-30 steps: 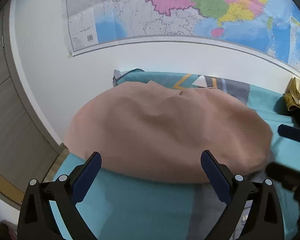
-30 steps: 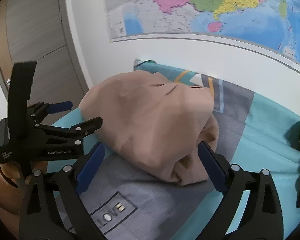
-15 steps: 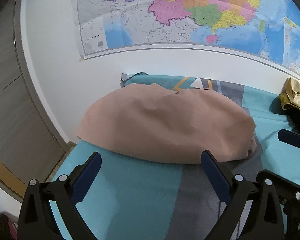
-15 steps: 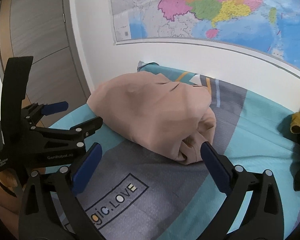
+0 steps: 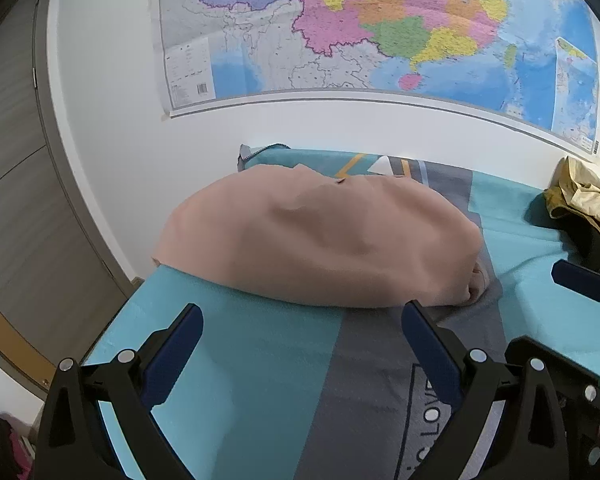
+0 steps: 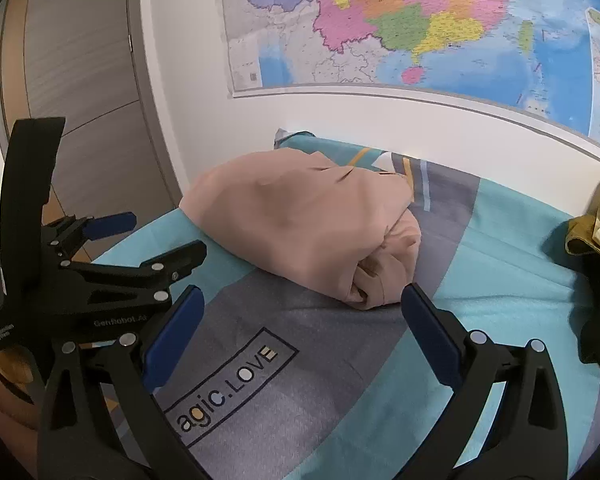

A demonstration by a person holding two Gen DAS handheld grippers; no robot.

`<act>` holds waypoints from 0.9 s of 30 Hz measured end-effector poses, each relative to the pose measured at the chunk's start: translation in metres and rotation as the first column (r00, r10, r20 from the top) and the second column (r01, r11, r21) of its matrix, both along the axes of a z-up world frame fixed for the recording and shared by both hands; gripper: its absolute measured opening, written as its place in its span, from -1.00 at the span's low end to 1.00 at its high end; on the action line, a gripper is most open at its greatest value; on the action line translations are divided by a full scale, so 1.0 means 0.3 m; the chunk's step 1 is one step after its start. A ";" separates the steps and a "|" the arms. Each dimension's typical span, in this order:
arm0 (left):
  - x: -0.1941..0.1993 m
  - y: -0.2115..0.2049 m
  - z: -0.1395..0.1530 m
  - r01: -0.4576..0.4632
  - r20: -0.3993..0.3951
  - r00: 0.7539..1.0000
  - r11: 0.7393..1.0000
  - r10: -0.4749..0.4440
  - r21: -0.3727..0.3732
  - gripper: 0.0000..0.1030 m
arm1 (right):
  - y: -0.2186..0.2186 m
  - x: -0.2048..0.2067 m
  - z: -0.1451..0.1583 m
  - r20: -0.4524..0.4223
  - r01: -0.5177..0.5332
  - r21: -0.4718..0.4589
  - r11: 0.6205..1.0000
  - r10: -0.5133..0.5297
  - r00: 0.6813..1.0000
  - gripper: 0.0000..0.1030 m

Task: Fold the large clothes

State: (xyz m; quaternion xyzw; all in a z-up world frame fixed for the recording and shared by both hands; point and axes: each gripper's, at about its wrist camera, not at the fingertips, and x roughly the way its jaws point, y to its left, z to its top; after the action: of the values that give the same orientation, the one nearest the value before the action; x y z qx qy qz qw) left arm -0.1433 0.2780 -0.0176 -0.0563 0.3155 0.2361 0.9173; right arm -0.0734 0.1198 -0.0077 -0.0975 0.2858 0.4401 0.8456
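- Nearest, at the bottom of each wrist view, both tools stand wide and hold nothing: the left tool and the right tool frame bare blanket, with the garment beyond their tips.
- In the right wrist view the left tool's body fills the left of the frame, just beside the right one — if both reach in together from here, I judge they could knock each other.
- The blanket beneath them is soft and loose on the bed; a low pinch aimed at the garment's near edge could catch blanket cloth too and drag it up with the fold.
- In the middle of both frames lies the pink garment, folded into a rounded bundle across the blanket's teal and grey bands, its left end at the bed's edge near the wall.
- Its right end is a bunched roll of loose layers — taking only the top layer there would likely open the bundle rather than fold it.
- A pull toward the left of the frame could slide that end off the bed.
- Farthest, at the right edge, a yellow-and-cream heap of clothes lies well apart; a wide sweep could still reach it.
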 end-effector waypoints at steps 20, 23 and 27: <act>-0.050 -0.026 -0.015 -0.009 -0.012 1.000 1.000 0.009 -0.016 0.86 | -0.030 -0.039 -0.004 -0.012 -0.002 0.020 1.000 0.003 1.000 0.89; -0.059 -0.033 -0.016 -0.012 -0.010 1.000 1.000 0.012 -0.014 0.86 | -0.034 -0.044 -0.004 -0.013 -0.002 0.022 1.000 0.002 1.000 0.89; -0.058 -0.032 -0.015 -0.013 -0.007 1.000 1.000 0.013 -0.009 0.86 | -0.033 -0.046 -0.005 -0.015 -0.003 0.022 1.000 0.003 1.000 0.89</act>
State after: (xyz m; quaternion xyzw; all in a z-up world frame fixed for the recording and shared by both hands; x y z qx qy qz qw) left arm -0.1606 0.2682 -0.0222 -0.0615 0.3194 0.2410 0.9144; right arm -0.0873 0.1098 -0.0091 -0.0851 0.2871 0.4452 0.8439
